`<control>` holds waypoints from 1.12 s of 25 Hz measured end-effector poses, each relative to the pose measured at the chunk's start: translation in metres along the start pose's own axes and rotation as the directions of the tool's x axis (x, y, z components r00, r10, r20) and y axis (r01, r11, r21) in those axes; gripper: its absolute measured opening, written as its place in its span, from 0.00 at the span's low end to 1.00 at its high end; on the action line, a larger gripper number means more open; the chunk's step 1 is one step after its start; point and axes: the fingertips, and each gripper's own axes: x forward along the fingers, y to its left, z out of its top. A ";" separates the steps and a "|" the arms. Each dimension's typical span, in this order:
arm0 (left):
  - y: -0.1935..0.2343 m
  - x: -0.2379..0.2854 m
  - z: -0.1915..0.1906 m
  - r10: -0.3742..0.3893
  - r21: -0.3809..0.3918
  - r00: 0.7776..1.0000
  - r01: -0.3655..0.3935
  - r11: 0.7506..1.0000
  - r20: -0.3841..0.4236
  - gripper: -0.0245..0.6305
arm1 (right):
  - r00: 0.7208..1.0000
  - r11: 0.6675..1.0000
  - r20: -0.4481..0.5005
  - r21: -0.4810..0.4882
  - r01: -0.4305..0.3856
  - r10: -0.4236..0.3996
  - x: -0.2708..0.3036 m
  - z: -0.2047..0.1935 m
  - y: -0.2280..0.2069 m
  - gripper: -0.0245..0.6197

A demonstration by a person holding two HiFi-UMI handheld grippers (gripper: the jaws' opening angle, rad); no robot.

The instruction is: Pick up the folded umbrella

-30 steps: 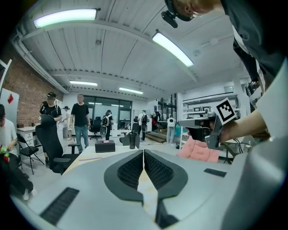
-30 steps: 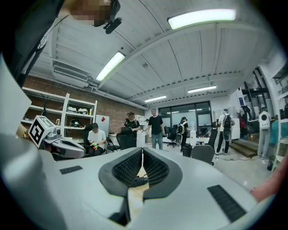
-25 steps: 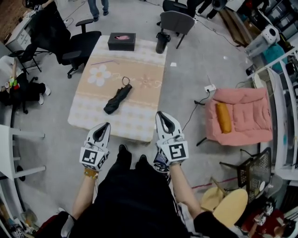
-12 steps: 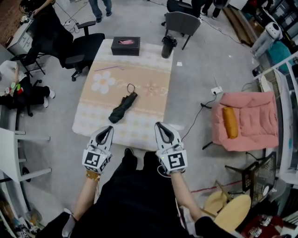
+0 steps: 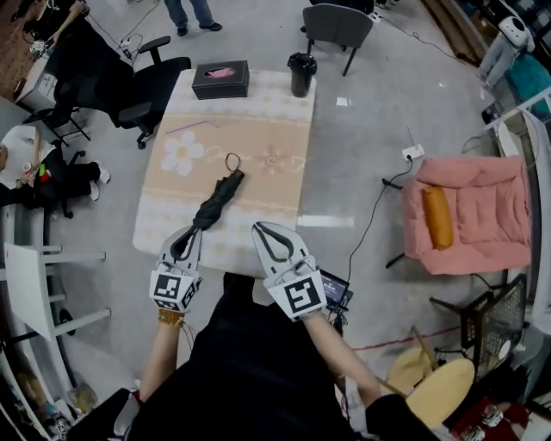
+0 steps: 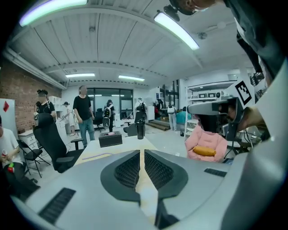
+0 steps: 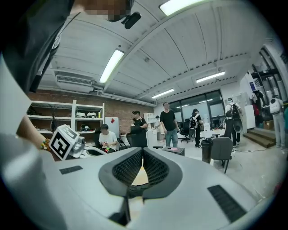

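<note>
The folded black umbrella [image 5: 215, 202] lies slantwise on the flower-patterned table [image 5: 267, 129], its strap loop toward the far side. My left gripper [image 5: 191, 231] hovers at the table's near edge, its tips just short of the umbrella's near end, jaws shut and empty. My right gripper [image 5: 260, 227] is beside it on the right, over the near edge, jaws also shut with nothing between them. In the left gripper view the shut gripper [image 6: 142, 152] hides the umbrella. The right gripper view shows its gripper [image 7: 143, 150] with tips meeting.
A black tissue box [image 5: 220, 79] and a black bottle [image 5: 301, 74] stand at the table's far end. A black office chair [image 5: 159, 77] is at the left, a grey chair [image 5: 337, 21] beyond. A pink armchair [image 5: 482, 207] holds an orange cushion [image 5: 437, 215]. People stand around.
Both grippers have come forward to the table's near edge. The right one has shifted left toward the left one. The umbrella now lies just past the left tips.
</note>
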 end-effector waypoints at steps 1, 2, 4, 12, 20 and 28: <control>0.003 0.006 -0.003 -0.007 -0.001 1.000 0.007 1.000 -0.009 0.06 | 1.000 1.000 -0.006 0.005 -0.004 0.004 0.001 0.002 0.003 0.06; 0.007 0.012 -0.006 -0.013 0.001 1.000 0.013 1.000 -0.014 0.06 | 1.000 1.000 -0.009 0.022 -0.001 0.001 0.003 0.003 0.006 0.06; 0.019 0.028 -0.008 -0.025 0.019 1.000 0.026 0.999 -0.010 0.07 | 1.000 0.998 -0.011 0.057 0.008 -0.007 0.011 0.003 0.012 0.07; 0.056 0.080 -0.050 -0.135 0.027 0.982 0.140 0.990 -0.134 0.22 | 0.985 0.988 -0.079 0.004 -0.153 0.153 0.051 0.002 0.083 0.07; 0.061 0.128 -0.115 -0.246 0.021 0.895 0.273 0.962 -0.373 0.35 | 0.989 0.993 -0.089 -0.029 -0.117 0.114 0.075 -0.002 0.080 0.07; 0.059 0.169 -0.160 -0.287 0.003 0.797 0.341 0.940 -0.531 0.39 | 0.986 0.999 -0.158 -0.012 -0.053 0.050 0.095 -0.032 0.047 0.07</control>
